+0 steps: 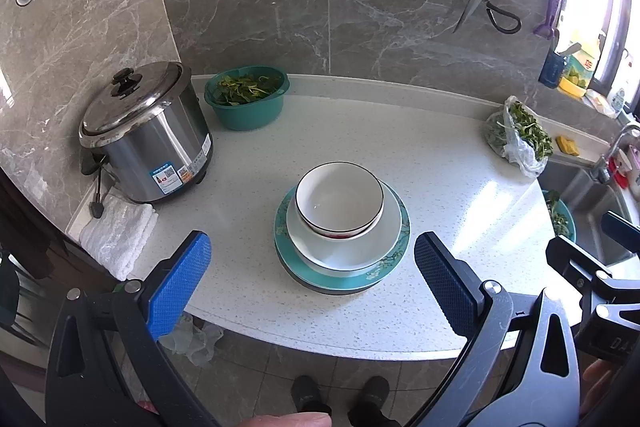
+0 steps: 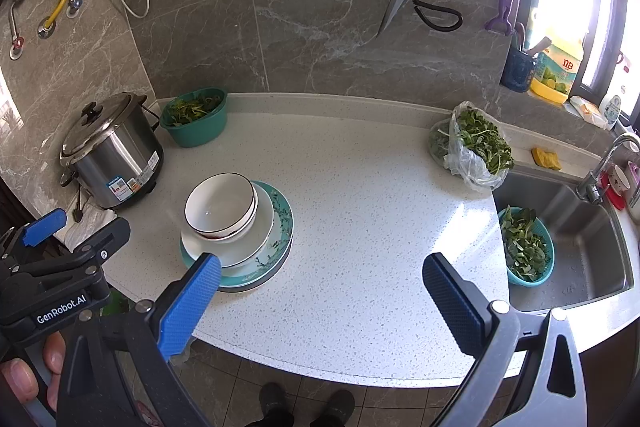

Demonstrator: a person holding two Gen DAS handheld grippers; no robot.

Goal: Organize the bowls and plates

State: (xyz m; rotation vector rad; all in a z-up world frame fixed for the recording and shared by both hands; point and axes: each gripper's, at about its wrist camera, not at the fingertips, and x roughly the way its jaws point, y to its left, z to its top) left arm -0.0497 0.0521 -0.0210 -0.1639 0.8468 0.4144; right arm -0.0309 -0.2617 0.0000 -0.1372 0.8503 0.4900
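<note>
Grippers first: left gripper [image 1: 312, 267] and right gripper [image 2: 322, 285] both hover above the near counter edge, jaws spread wide, holding nothing. Beyond them, on the white countertop [image 2: 360, 195], stands one stack: white bowl [image 1: 339, 197] nested on a second bowl, on a white plate [image 1: 360, 247], on a teal plate [image 1: 402, 227]. Farther back stand a steel cooker [image 1: 148, 135] and a green basin [image 1: 246, 101] of leaves.

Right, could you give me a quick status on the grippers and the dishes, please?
Left gripper open, empty. Right gripper open, empty. Bowls nested on stacked plates, mid-counter. Nothing in the way.
</note>
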